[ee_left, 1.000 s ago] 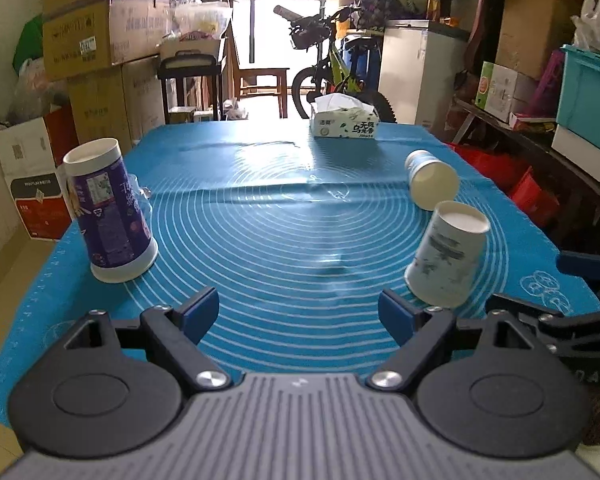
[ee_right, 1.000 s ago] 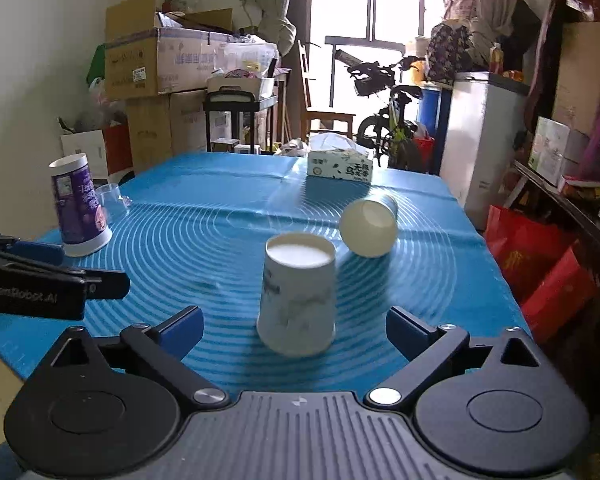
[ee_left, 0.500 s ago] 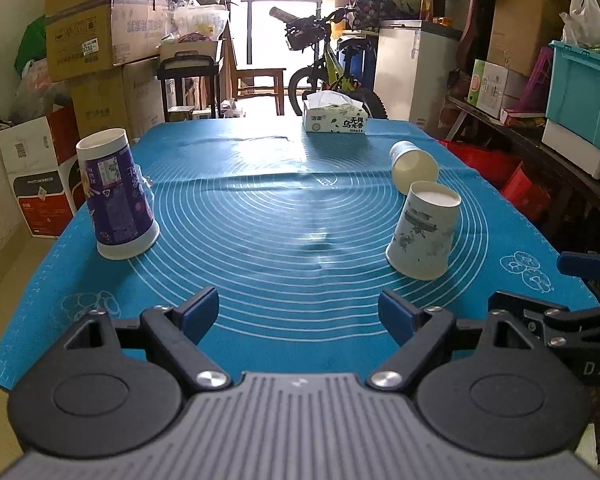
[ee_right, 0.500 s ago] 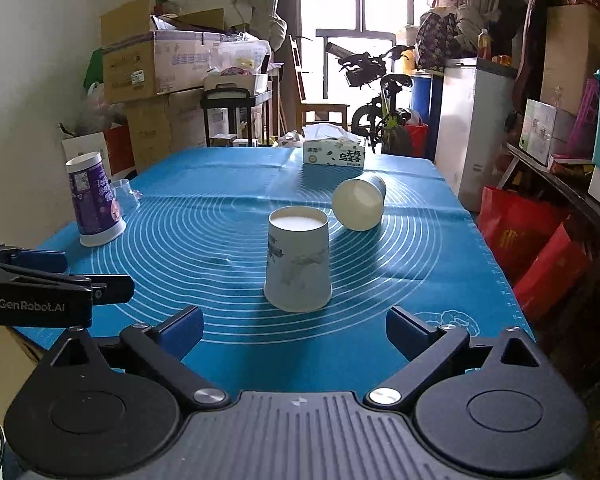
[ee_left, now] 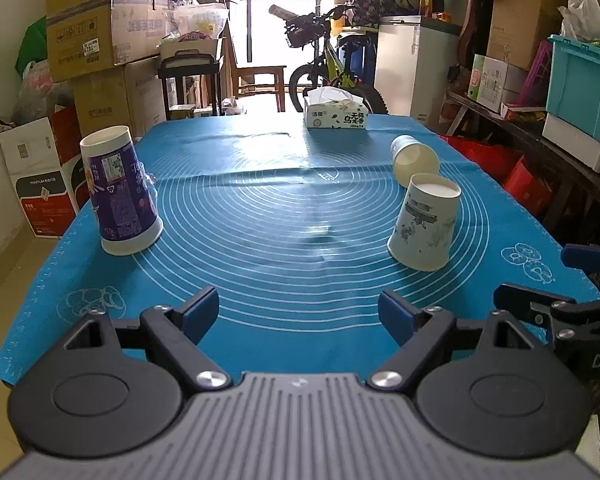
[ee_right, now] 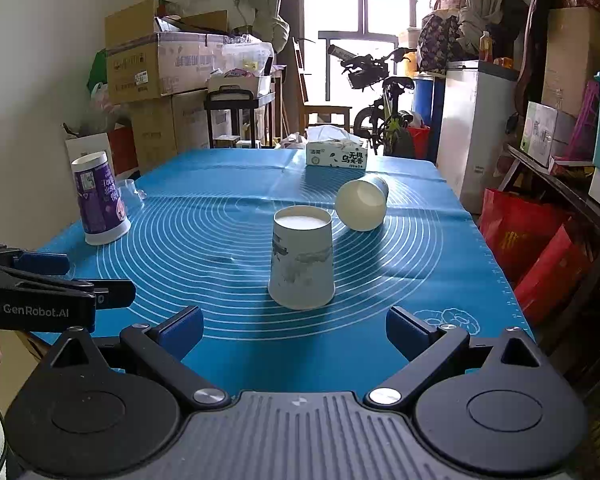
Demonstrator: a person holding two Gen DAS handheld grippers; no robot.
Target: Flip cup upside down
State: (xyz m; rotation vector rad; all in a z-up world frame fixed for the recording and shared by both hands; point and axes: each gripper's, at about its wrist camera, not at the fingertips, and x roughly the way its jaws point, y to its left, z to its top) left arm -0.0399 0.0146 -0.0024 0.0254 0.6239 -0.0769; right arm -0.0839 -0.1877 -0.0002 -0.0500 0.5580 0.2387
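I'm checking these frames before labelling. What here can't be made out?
- Clear plastic item: mostly hidden behind the purple cup; identity unclear in both views.
- Purple cup's print: too small to read.
- Right gripper: cut off by the left view's edge.
- Lying cup: its pattern faces away.

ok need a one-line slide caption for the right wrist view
Open right gripper faces an upside-down white paper cup on the blue mat, a cream cup lying sideways behind it.

blue mat [ee_left: 300,208] with white rings; purple cup [ee_left: 118,196]; white grey-printed cup [ee_right: 302,258]
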